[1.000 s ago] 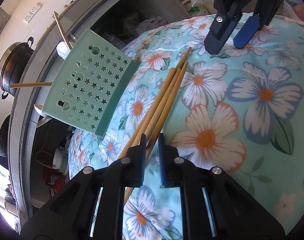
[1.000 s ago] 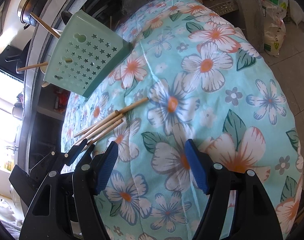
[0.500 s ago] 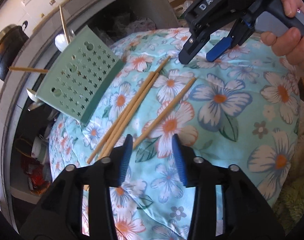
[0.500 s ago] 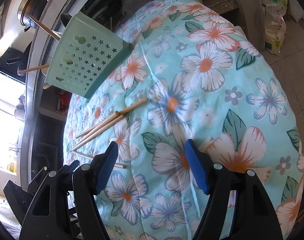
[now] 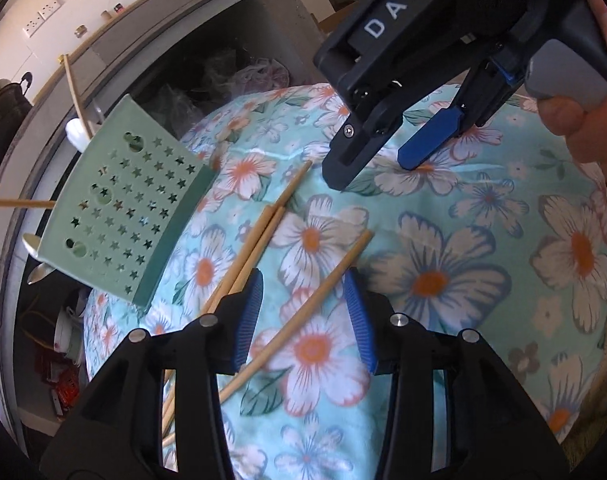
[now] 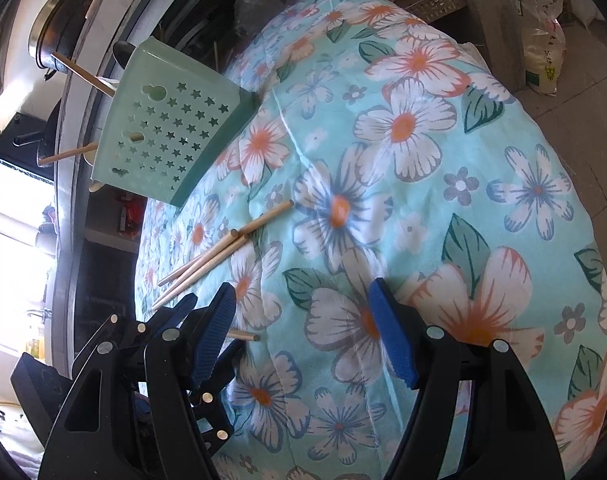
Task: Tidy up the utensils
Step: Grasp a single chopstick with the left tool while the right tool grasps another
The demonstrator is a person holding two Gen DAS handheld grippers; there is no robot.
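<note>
Released a second ago: one chopstick (image 5: 303, 312), now loose between the parted left gripper (image 5: 303, 320) pads, angled apart from three chopsticks (image 5: 259, 240) beside the green star-holed utensil holder (image 5: 131, 208) near the floral cloth's (image 5: 463, 360) far edge.

Seen from the right: right gripper (image 6: 303, 332) wide open, empty, unmoved; stray chopstick tip (image 6: 245, 335) probably just behind its left pad.

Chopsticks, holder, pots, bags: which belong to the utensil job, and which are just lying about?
Job:
chopsticks loose on the cloth
lone chopstick
green holder
left gripper, open

Lying about:
pot
bag
wall socket
</note>
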